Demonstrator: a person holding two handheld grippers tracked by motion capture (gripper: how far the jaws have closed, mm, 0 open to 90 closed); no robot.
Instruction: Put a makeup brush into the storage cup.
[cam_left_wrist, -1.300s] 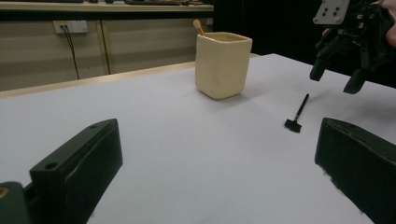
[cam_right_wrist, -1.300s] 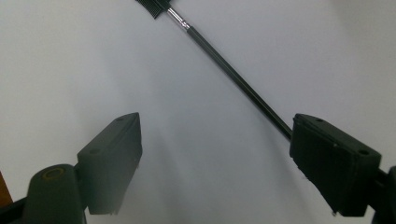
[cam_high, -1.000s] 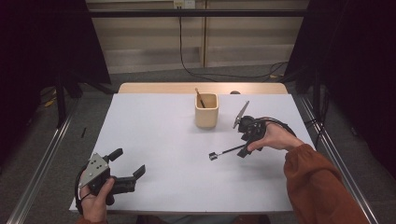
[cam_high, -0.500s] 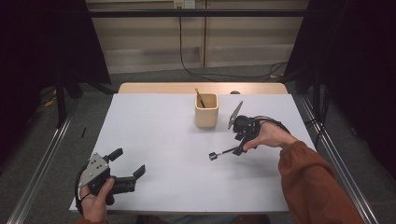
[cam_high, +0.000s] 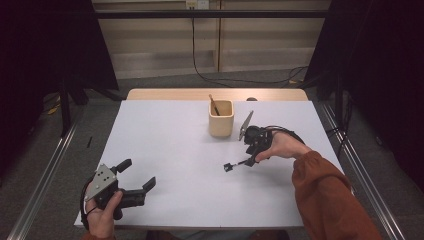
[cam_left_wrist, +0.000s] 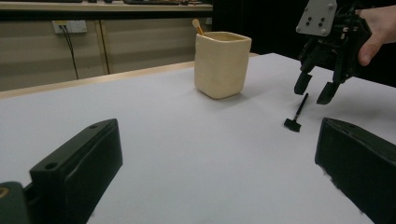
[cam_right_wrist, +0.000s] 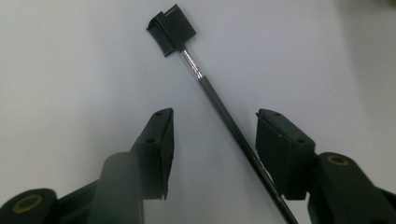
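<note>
So the right hand-held gripper (cam_right_wrist: 212, 140) sits low over a thin black comb-headed brush (cam_right_wrist: 205, 84) lying flat on the white tabletop (cam_high: 170, 145). Its jaws have just been closing, with the brush handle between them, pads not quite pressing yet. The brush lies just in front of the beige cup (cam_high: 220, 118). The left hand-held gripper (cam_high: 136, 176) rests near the front edge, jaws wide apart, nothing in them.

Cup (cam_high: 220, 119) at table (cam_high: 165, 135) back, brush (cam_high: 239, 164) lying before it, stick (cam_high: 213, 104) in cup
</note>
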